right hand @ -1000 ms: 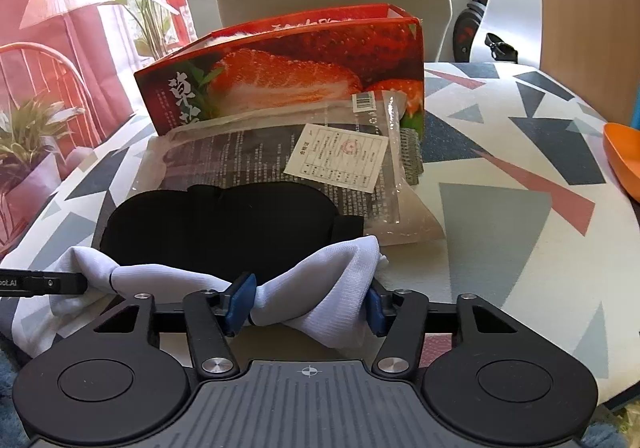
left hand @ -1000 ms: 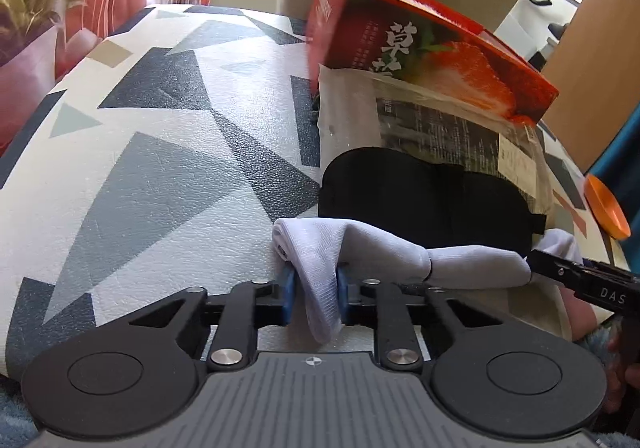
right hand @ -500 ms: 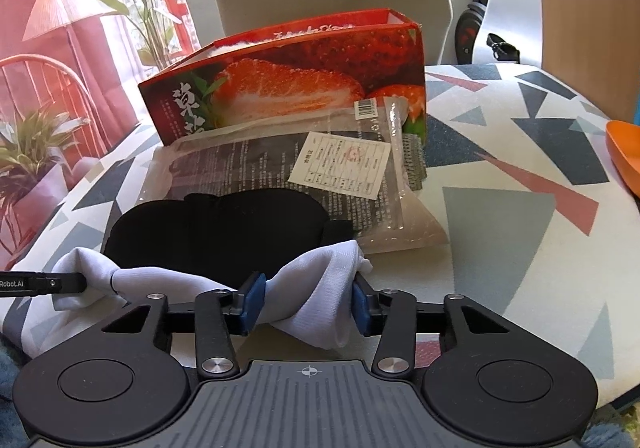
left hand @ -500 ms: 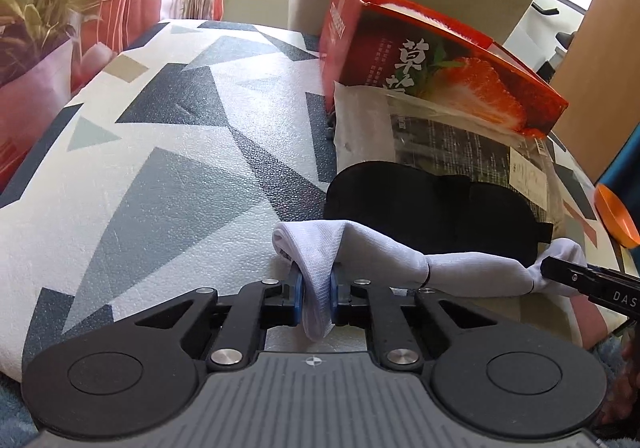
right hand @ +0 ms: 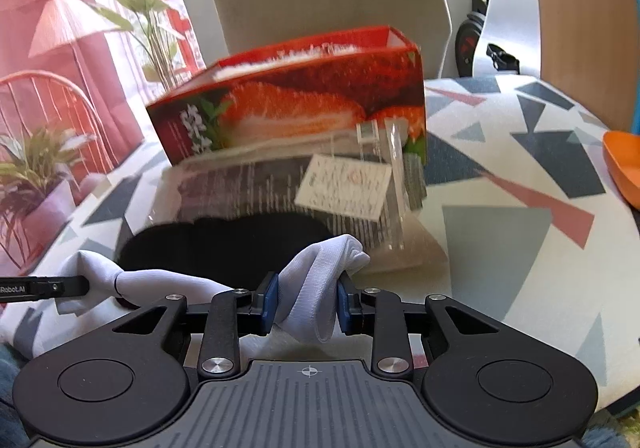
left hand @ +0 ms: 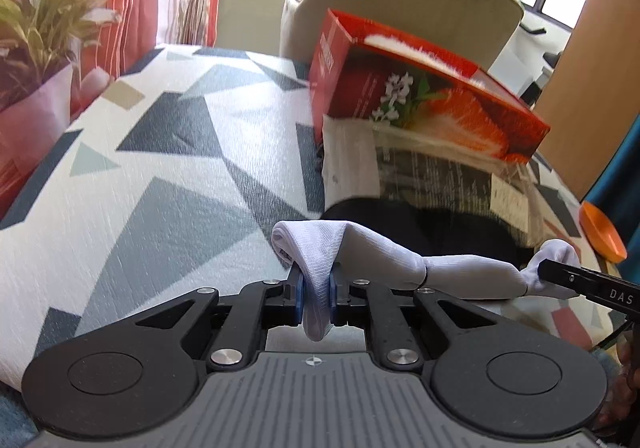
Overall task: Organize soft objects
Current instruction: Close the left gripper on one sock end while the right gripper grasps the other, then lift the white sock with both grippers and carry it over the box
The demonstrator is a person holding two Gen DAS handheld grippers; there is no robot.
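White sock pair at the desk's near edge: my left gripper clamps one end, right gripper, just closing, pinches the other, ready to lift together.

You see a white ribbed cotton sock lying against a matt black soft pad, both on a white tabletop patterned with dark grey, pale blue-grey, beige and salmon triangles. Behind them you have a red cardboard box printed with a cut strawberry, green leaves and white characters, and a clear plastic packet with dark print and a cream label. An orange dish sits at your table's edge, and your black grippers carry blue pads.
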